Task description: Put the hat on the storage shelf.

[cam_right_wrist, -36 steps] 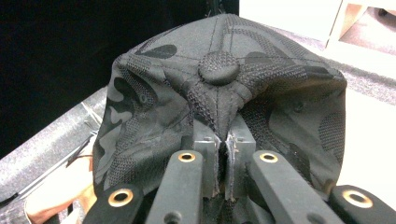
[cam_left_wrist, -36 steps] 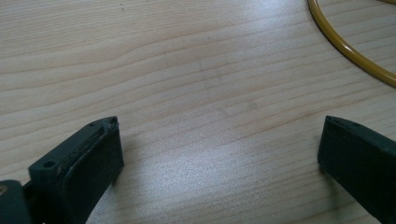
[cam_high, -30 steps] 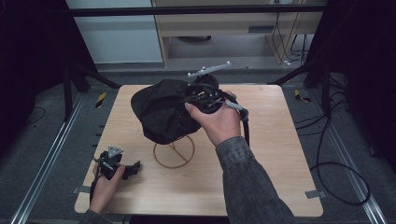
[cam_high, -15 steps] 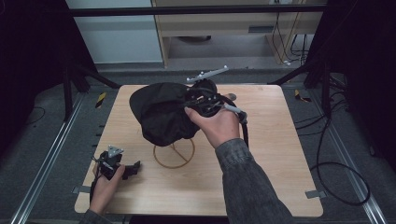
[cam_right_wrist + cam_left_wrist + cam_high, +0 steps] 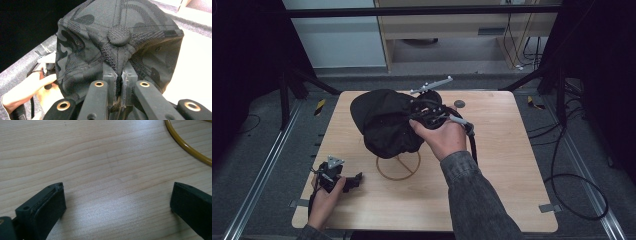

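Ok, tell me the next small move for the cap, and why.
Probably lower the black fabric baseball cap onto the yellow wire ring stand: the right tool is shut on its crown, holding it above and just behind the stand, while the left tool rests open on the table.

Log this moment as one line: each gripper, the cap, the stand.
right gripper: shut on cap | cap: lifted above stand | left gripper: open, empty, on table
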{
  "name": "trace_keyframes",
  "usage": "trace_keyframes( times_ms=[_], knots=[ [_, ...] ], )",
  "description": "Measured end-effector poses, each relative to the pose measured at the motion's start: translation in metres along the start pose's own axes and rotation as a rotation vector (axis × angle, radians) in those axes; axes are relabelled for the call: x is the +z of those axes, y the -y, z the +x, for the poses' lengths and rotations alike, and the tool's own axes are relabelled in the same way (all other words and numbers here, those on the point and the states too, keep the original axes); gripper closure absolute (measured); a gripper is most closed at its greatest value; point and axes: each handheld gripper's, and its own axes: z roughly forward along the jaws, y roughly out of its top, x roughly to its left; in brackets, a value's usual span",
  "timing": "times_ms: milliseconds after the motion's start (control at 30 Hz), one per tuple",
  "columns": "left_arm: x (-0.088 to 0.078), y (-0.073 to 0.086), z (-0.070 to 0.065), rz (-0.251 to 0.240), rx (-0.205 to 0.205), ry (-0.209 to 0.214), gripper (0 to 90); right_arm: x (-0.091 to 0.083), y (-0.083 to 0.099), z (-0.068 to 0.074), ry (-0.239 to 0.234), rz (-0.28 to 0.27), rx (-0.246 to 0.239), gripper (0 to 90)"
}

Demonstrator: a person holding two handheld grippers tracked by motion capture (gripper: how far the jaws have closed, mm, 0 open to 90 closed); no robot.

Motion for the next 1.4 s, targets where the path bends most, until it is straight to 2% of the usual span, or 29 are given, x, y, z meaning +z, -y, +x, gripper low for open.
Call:
trace_keyframes(
  times_ms=[400, 667, 1400],
  knots=[
    [0.000, 0.000, 0.000, -0.002, -0.002, -0.001, 0.0, 0.015, -0.001, 0.005, 0.026, 0.021, -0.027, 83.6],
    [0.000, 0.000, 0.000, -0.002, -0.002, -0.001, 0.0, 0.023, -0.002, 0.006, 0.040, 0.032, -0.026, 83.1],
    [0.000, 0.000, 0.000, 0.000, 0.001, 0.000, 0.0, 0.031, -0.004, 0.006, 0.054, 0.036, -0.028, 77.9]
  ],
)
